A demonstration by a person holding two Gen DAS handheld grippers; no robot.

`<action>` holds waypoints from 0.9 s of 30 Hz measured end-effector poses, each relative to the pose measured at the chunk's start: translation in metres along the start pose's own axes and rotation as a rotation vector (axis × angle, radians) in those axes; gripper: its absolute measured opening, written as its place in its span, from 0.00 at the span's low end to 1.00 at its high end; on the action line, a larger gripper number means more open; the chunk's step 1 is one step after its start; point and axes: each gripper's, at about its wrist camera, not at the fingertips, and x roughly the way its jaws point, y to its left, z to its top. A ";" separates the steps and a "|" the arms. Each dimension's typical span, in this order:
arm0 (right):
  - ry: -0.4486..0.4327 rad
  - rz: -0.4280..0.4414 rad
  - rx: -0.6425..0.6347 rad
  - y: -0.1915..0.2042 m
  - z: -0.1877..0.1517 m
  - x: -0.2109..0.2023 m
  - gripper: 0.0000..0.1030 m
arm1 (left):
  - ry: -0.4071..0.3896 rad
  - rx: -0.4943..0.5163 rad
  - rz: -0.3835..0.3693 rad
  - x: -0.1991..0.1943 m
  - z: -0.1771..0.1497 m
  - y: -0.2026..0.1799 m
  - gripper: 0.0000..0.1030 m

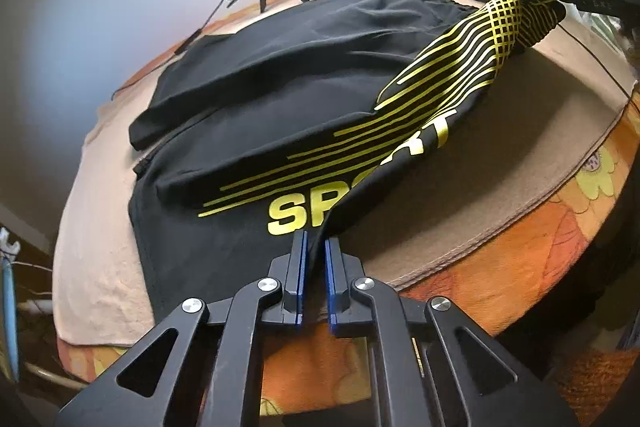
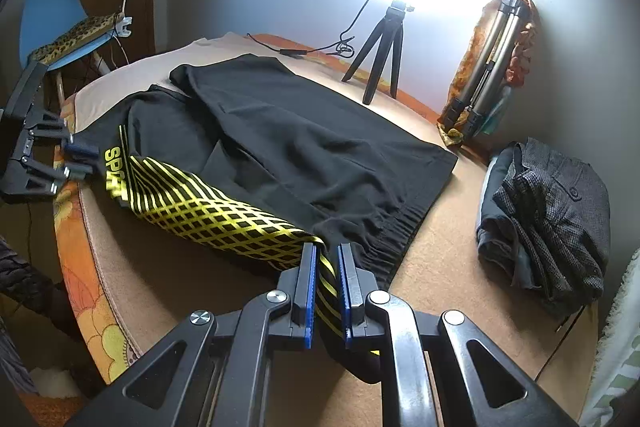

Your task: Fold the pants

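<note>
While both your grippers are clamped on the near edge of the pants [image 1: 304,67], the risk sits in how little cloth each one holds. Your left gripper [image 1: 316,247] has its jaws closed on a thin pinch of black hem at about 6 o'clock in its own view, just below the yellow SPORT lettering [image 1: 296,215]; a sharp tug could pull that hem free. Your right gripper [image 2: 324,255] is closed on the yellow-striped panel [image 2: 208,211], again at 6 o'clock in its view, and it holds a fuller bunch.

The pants lie spread on the tan blanket [image 1: 460,195] over the table, the far leg reaching toward 11 o'clock in the left wrist view, the gathered waistband [image 2: 396,231] toward 3 o'clock of your right jaws. The held edge is raised and taut between your hands.

If you carry the fold over unevenly, one hand ahead of the other, the panel would likely twist and the fold land crooked. Swing too far toward 12 o'clock and you may catch the small tripod [image 2: 380,55] or its cable [image 1: 216,7]. The pile of folded clothes [image 2: 548,223] lies near at 3 o'clock; drag cloth that way and you could disturb it.
</note>
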 end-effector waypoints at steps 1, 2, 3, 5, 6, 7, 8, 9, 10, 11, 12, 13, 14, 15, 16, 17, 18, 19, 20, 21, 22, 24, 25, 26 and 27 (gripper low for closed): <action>0.000 0.002 0.000 0.000 -0.001 0.000 0.08 | -0.002 -0.002 0.014 0.000 0.000 0.001 0.03; 0.000 0.004 -0.001 0.001 -0.002 -0.001 0.08 | -0.009 -0.018 0.030 -0.001 -0.001 0.005 0.02; 0.000 0.006 -0.004 0.002 -0.002 -0.001 0.08 | -0.017 -0.034 0.037 -0.003 0.000 0.009 0.02; 0.000 0.008 -0.013 0.006 -0.004 -0.003 0.08 | -0.054 -0.073 0.061 -0.012 0.001 0.018 0.01; -0.003 0.012 -0.020 0.009 -0.005 -0.005 0.08 | -0.082 -0.095 0.079 -0.019 0.003 0.025 0.01; -0.005 0.016 -0.025 0.011 -0.006 -0.007 0.08 | -0.103 -0.112 0.094 -0.024 0.003 0.030 0.01; -0.008 0.021 -0.034 0.015 -0.008 -0.009 0.08 | -0.126 -0.132 0.107 -0.029 0.004 0.036 0.01; -0.009 0.024 -0.041 0.018 -0.009 -0.010 0.08 | -0.149 -0.150 0.118 -0.035 0.005 0.041 0.01; -0.010 0.026 -0.053 0.023 -0.011 -0.012 0.07 | -0.165 -0.165 0.120 -0.039 0.007 0.045 0.01; -0.012 0.020 -0.064 0.026 -0.012 -0.013 0.07 | -0.175 -0.173 0.120 -0.042 0.009 0.048 0.01; -0.016 0.008 -0.074 0.029 -0.013 -0.014 0.06 | -0.193 -0.176 0.128 -0.046 0.012 0.050 0.01; -0.029 -0.011 -0.088 0.032 -0.013 -0.017 0.04 | -0.205 -0.176 0.131 -0.048 0.014 0.051 0.01; -0.039 -0.023 -0.094 0.033 -0.012 -0.020 0.04 | -0.214 -0.173 0.130 -0.050 0.019 0.052 0.01; -0.051 -0.036 -0.096 0.033 -0.010 -0.023 0.02 | -0.225 -0.175 0.134 -0.051 0.021 0.053 0.01; -0.067 -0.050 -0.091 0.032 -0.008 -0.026 0.01 | -0.236 -0.181 0.135 -0.053 0.025 0.055 0.01; -0.082 -0.057 -0.076 0.030 -0.004 -0.029 0.01 | -0.250 -0.189 0.135 -0.055 0.030 0.058 0.01; -0.093 -0.060 -0.063 0.028 -0.002 -0.032 0.01 | -0.261 -0.193 0.140 -0.058 0.032 0.060 0.01; -0.106 -0.063 -0.052 0.024 0.002 -0.035 0.01 | -0.276 -0.199 0.144 -0.060 0.037 0.063 0.01; -0.118 -0.064 -0.047 0.022 0.007 -0.039 0.01 | -0.285 -0.203 0.144 -0.062 0.040 0.066 0.01; -0.134 -0.066 -0.039 0.020 0.012 -0.042 0.01 | -0.302 -0.208 0.152 -0.065 0.045 0.070 0.01; -0.144 -0.065 -0.033 0.019 0.016 -0.045 0.00 | -0.312 -0.212 0.156 -0.066 0.048 0.072 0.01; -0.167 -0.062 -0.023 0.017 0.024 -0.051 0.00 | -0.342 -0.220 0.174 -0.071 0.058 0.079 0.01; -0.179 -0.070 -0.028 0.017 0.029 -0.053 0.00 | -0.351 -0.221 0.179 -0.073 0.061 0.082 0.00; -0.190 -0.079 -0.040 0.017 0.035 -0.055 0.00 | -0.362 -0.220 0.182 -0.074 0.067 0.086 0.00; -0.197 -0.088 -0.053 0.016 0.040 -0.056 0.00 | -0.371 -0.219 0.186 -0.076 0.071 0.088 0.00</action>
